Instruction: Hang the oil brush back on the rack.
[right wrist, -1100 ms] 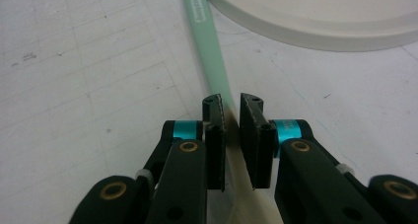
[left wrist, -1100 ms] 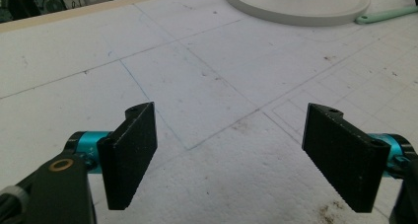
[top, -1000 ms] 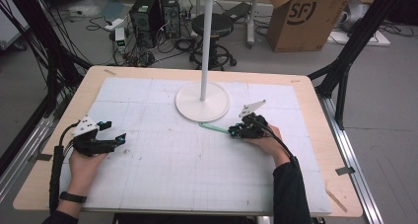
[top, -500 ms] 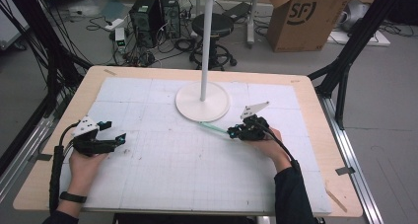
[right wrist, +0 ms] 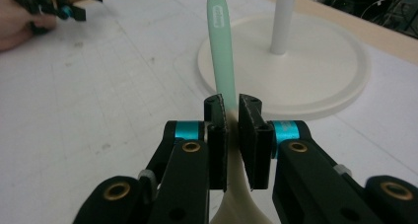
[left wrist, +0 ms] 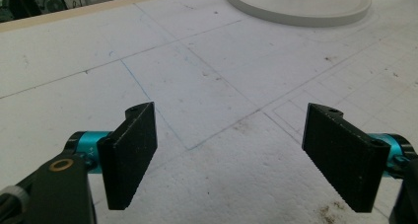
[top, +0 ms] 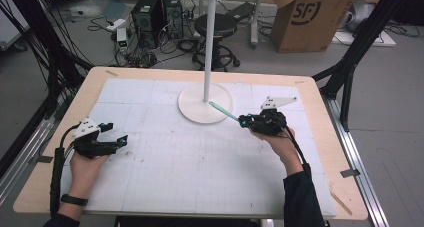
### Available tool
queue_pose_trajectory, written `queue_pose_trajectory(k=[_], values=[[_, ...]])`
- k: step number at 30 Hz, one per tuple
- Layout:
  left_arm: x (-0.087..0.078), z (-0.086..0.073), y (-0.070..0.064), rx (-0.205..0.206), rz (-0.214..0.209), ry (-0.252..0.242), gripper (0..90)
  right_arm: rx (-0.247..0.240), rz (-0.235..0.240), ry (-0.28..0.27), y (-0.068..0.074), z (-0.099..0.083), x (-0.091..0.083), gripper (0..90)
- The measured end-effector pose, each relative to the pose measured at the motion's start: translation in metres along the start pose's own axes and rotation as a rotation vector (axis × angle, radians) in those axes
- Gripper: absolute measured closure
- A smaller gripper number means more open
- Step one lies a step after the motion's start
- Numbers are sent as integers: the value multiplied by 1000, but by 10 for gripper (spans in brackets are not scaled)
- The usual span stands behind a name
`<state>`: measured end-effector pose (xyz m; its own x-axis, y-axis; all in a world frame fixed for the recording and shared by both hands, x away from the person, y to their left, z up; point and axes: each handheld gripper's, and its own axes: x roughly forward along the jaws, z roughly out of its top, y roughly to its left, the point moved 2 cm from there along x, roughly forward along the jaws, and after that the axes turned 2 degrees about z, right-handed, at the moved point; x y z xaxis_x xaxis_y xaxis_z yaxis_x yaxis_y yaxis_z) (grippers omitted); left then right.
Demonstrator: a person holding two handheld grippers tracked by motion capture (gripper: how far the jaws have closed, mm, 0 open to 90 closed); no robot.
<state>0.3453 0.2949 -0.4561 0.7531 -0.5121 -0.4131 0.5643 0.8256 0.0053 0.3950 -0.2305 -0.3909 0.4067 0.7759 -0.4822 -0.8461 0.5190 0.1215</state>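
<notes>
My right gripper [top: 246,121] [right wrist: 232,130] is shut on a spoon-like utensil with a mint-green handle [top: 223,110] [right wrist: 221,46] and a cream lower part. It is lifted off the table, and the handle points toward the white stand's round base [top: 197,108] [right wrist: 315,71]. The stand's thin pole [top: 208,47] rises from that base to hooks at the top. At the table's left my left gripper [top: 117,139] [left wrist: 236,150] is open and low over the white mat, with nothing between its pads [left wrist: 130,152].
A white gridded foam mat [top: 190,162] covers most of the wooden table [top: 320,92]. Beyond the far edge stand a stool [top: 216,24], computer towers [top: 150,17] and a cardboard box [top: 310,17]. Black frame posts [top: 350,72] flank the table.
The right gripper has carried the utensil up and toward the stand's base, so the green handle now reaches over the base's rim. The left gripper has stayed where it was.
</notes>
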Motion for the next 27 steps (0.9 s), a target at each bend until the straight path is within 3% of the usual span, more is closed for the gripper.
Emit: queue_pose_trajectory(k=[6, 18, 27], values=[[0, 0, 0, -4, -6, -6, 210, -2, -31, -52, 5, 21, -19, 828], [-1, 0, 1, -4, -9, -8, 207, -13, -72, -170, 18, 84, -58, 828], [-1, 0, 1, -6, -10, -8, 207, -26, -96, -209, 28, 124, -81, 828]])
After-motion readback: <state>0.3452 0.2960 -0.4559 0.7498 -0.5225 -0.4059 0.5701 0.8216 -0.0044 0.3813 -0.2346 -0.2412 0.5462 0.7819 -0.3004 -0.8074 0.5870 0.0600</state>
